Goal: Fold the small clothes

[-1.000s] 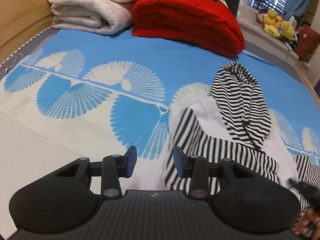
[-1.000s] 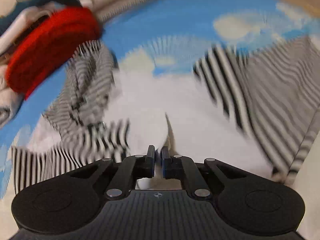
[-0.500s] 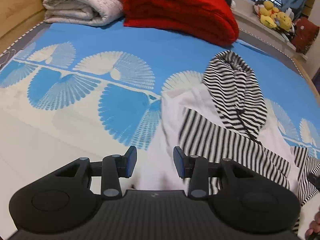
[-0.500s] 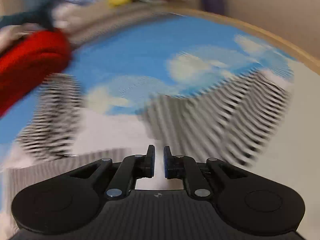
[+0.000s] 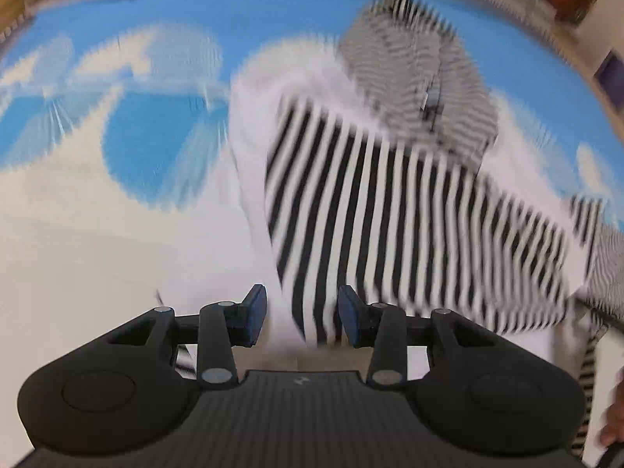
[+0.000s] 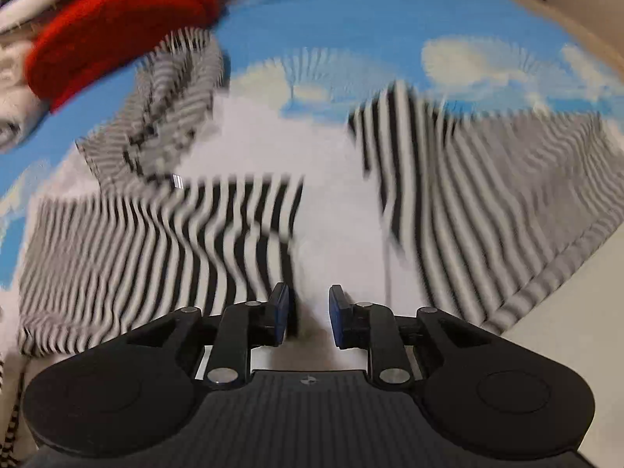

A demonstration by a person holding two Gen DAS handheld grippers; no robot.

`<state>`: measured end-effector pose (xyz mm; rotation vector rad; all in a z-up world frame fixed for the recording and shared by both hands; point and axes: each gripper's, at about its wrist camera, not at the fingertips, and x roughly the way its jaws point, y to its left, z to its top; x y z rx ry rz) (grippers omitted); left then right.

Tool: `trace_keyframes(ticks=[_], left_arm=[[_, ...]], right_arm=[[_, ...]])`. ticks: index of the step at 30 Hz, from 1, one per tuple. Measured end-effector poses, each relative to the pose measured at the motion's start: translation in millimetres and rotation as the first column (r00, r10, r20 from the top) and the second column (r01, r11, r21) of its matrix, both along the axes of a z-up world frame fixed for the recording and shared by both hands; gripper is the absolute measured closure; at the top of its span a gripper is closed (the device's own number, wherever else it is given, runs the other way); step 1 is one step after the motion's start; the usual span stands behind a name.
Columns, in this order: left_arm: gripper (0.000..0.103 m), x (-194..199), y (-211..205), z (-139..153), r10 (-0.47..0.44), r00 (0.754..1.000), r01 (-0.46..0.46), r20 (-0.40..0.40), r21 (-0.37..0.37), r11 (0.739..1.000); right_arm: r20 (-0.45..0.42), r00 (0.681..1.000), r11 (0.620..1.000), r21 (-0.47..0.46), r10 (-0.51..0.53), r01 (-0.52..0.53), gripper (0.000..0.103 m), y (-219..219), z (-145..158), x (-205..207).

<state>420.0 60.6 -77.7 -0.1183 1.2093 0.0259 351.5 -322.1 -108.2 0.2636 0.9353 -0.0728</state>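
Black left gripper (image 5: 302, 319), right gripper (image 6: 309, 316): blue-padded jaws, silver screws.

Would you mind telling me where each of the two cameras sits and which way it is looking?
Left wrist: on the left gripper, angled down along open fingers at the striped hoodie on the blue bedspread; a hand shows at the right edge.
Right wrist: on the right gripper, angled down at the hoodie's white middle, fingers opening, pads clear of the cloth; no hand shows.
Shared: the hoodie, its hood, the bedspread, the red blanket.
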Motion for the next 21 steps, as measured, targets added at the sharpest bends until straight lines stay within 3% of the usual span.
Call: trace_keyframes(ticks=[3,7,12,17,21], left_arm=[[0.058,1,-5,-18,0.029,0.998,-0.029,-0.059,-0.005,1.000],[0.058,-1,-27,5,-0.016,0.999,0.015,0.029,0.042,0.999],[0.052,-8,-57,36,-0.087,0.988,0.087,0.125,0.005,0.996],[0.052,-5,-69,31,-0.113,0.987,0.110,0.114,0.028,0.994],[0.052,-3,-67,27,-0.106,0.989,0.102,0.102,0.044,0.994]], right_arm=[[0.063,0.998,1.000,0.002,-0.020,0.020,0.075,-19,18,-7],[0.127,0.989,0.996,-0.036,-0.077,0.082,0.071,-63,31,-15],[0.169,0.958,0.970,-0.037,-0.231,0.240,0.071,-150,28,-36],[0.136,0.874,0.884,0.083,-0.466,0.459,0.071,-230,7,-52],[0.087,0.771,0.770,0.199,-0.630,0.607,0.071,-274,-17,-58]])
